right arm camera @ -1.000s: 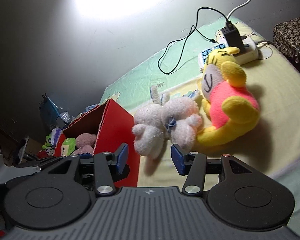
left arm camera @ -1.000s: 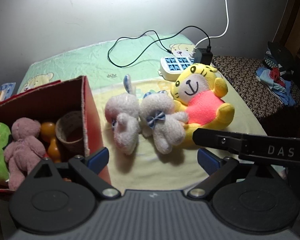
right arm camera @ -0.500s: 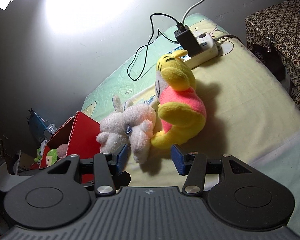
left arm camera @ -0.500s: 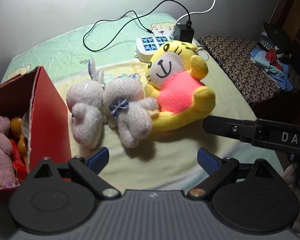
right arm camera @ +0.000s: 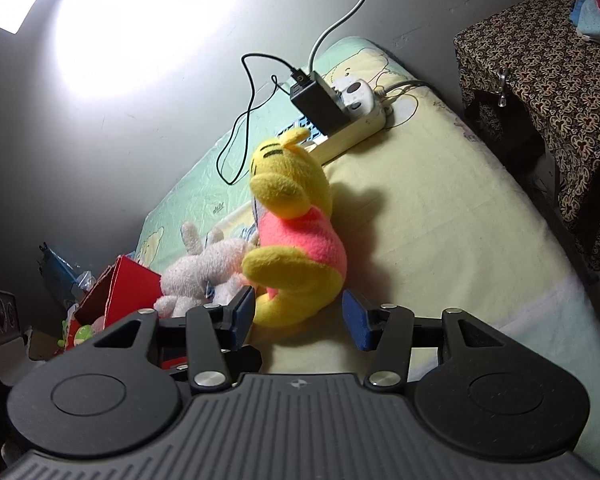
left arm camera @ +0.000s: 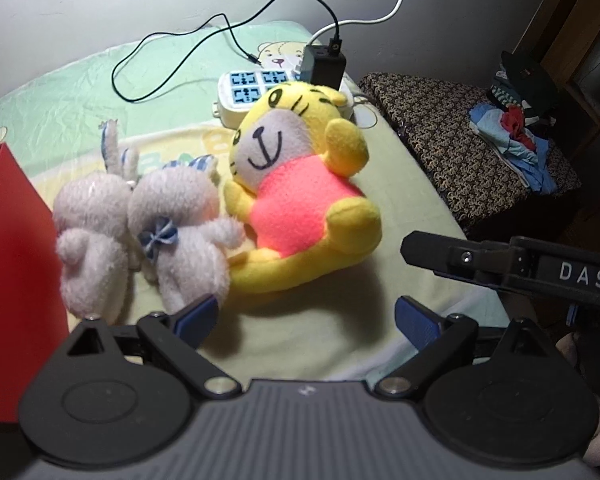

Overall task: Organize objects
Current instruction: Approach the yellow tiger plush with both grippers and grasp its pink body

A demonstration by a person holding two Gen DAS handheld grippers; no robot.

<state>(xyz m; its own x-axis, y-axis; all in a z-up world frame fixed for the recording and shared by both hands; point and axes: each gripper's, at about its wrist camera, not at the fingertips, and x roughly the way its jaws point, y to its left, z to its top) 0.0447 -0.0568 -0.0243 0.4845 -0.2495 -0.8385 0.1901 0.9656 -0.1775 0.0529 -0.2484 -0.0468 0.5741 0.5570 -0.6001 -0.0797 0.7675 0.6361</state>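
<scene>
A yellow tiger plush in a pink shirt (left arm camera: 296,196) (right arm camera: 296,248) lies on the bed beside two white bunny plushes (left arm camera: 140,232) (right arm camera: 204,272). The red box (left arm camera: 16,280) (right arm camera: 120,296) stands at the left with other toys inside. My left gripper (left arm camera: 306,322) hovers open just short of the plushes, nothing between its fingers. My right gripper (right arm camera: 298,316) is open too, its fingers flanking the near bottom end of the tiger without closing on it. In the left wrist view the right gripper's black finger (left arm camera: 500,260) reaches in from the right.
A white power strip with a black charger (left arm camera: 324,66) (right arm camera: 340,108) and cables lies at the bed's far end by the wall. A patterned side table (left arm camera: 460,136) (right arm camera: 540,80) with clothes stands to the right. Open bedsheet (right arm camera: 440,220) lies right of the tiger.
Both grippers have swung right and closer to the tiger plush. The red box has slid towards the left edge of both views. The right gripper's fingers have spread wider.
</scene>
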